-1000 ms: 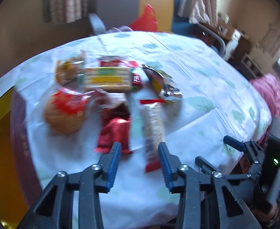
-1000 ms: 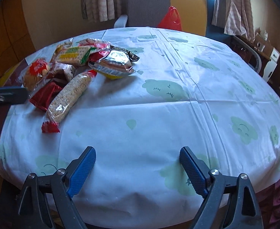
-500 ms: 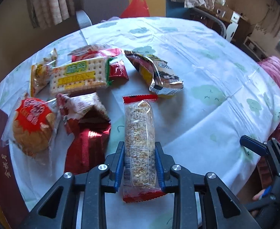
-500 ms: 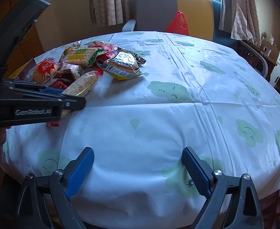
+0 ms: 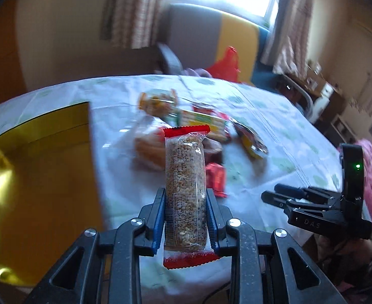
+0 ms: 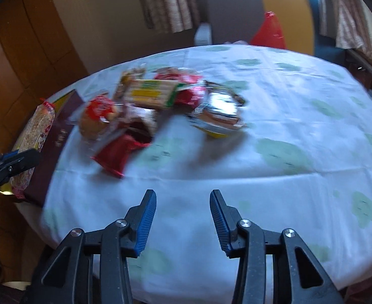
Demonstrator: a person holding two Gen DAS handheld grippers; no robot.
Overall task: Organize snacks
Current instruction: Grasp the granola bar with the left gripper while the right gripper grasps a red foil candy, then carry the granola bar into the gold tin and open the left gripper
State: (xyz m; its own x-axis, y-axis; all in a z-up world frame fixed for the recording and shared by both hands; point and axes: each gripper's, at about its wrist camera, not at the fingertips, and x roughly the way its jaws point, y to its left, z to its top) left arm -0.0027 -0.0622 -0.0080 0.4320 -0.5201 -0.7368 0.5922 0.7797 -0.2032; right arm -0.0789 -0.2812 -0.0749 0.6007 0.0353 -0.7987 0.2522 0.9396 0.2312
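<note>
The long clear-wrapped sesame snack bar with red ends (image 5: 186, 187) sits clamped near its lower end in the left gripper (image 5: 186, 217); held so low, it may pivot or slip before reaching the gold-lined box (image 5: 41, 177). The right gripper (image 6: 183, 217), its jaws just narrowing on nothing, hovers over the bench (image 6: 274, 177).

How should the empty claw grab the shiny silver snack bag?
The right claw is open with nothing in it. The silver snack bag lies flat, apart from the red packets, with its near edge facing bare cloth. It is probably best to come from that near side and pinch the crimped edge, not the puffy middle.
</note>
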